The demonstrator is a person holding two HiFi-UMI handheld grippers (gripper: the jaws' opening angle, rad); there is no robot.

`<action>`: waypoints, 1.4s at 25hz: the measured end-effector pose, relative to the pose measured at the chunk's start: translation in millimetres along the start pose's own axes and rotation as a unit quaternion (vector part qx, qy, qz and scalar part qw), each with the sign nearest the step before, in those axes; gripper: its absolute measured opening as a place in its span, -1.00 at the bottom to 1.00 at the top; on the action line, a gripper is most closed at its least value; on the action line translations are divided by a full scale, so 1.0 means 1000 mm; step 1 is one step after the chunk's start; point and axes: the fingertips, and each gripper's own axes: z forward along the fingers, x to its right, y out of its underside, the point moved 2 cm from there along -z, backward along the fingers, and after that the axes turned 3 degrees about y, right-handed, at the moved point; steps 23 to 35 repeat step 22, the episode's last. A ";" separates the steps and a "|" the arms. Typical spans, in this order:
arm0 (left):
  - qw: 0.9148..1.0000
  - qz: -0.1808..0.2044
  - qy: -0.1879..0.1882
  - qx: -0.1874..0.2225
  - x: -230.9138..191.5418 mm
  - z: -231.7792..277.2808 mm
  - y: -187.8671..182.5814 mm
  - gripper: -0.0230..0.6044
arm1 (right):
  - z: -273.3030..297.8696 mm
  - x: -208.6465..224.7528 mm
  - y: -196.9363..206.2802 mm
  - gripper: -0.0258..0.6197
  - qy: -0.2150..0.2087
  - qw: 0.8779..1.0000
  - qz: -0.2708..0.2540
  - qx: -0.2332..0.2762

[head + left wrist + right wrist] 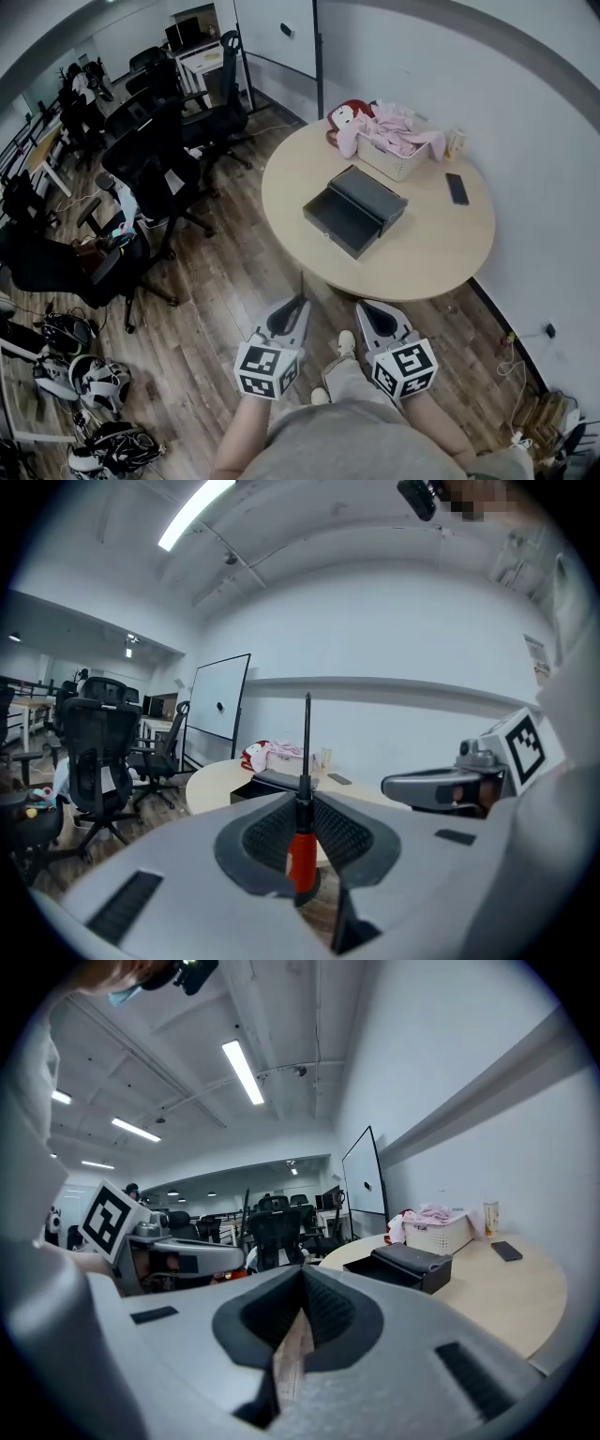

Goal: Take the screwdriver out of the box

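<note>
the left tongs [305,797] are clenched on a red-handled screwdriver with a thin black shaft [302,850]. its shaft stands straight up between the pads and the foot of the handle is hidden behind them. in the head view the left tongs [298,302] are plain, but the screwdriver is only a faint dark line at their tip and hard to make out. so the screwdriver is out of the open black rectangular box [356,208], well short of it on the person's side. the box's pulled-out tray is too dark to read inside.

the right tongs [302,1271] are closed, pad against pad, grasping nothing. they [361,305] lie level with the left pair, both aimed toward the box and tipped slightly downward. both hang over the wooden floor [225,309], off the near edge of the round beige surface [422,253] that carries the box. the person's hands are hidden under the marker cubes, and only the forearms show, cut off by the frame's bottom edge.
</note>
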 end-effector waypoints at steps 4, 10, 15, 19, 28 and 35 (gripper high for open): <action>1.000 -0.002 0.004 0.000 0.001 0.001 0.001 -0.77 | 0.000 0.000 -0.001 -0.92 0.001 1.000 -0.002 0.001; 1.000 -0.001 0.008 -0.003 -0.001 0.005 0.000 -0.77 | 0.004 0.001 -0.005 -0.92 0.000 1.000 -0.002 0.002; 1.000 0.001 0.011 -0.002 0.000 0.009 -0.002 -0.77 | 0.006 0.003 -0.008 -0.92 0.001 1.000 -0.005 0.003; 1.000 -0.002 0.013 0.000 0.000 0.011 -0.002 -0.77 | 0.006 0.004 -0.008 -0.92 0.003 1.000 -0.005 0.004; 1.000 -0.002 0.012 -0.001 0.000 0.015 -0.001 -0.77 | 0.007 0.007 -0.008 -0.92 0.004 1.000 -0.005 0.004; 1.000 -0.002 0.012 -0.001 0.000 0.015 -0.001 -0.77 | 0.007 0.007 -0.008 -0.92 0.004 1.000 -0.005 0.004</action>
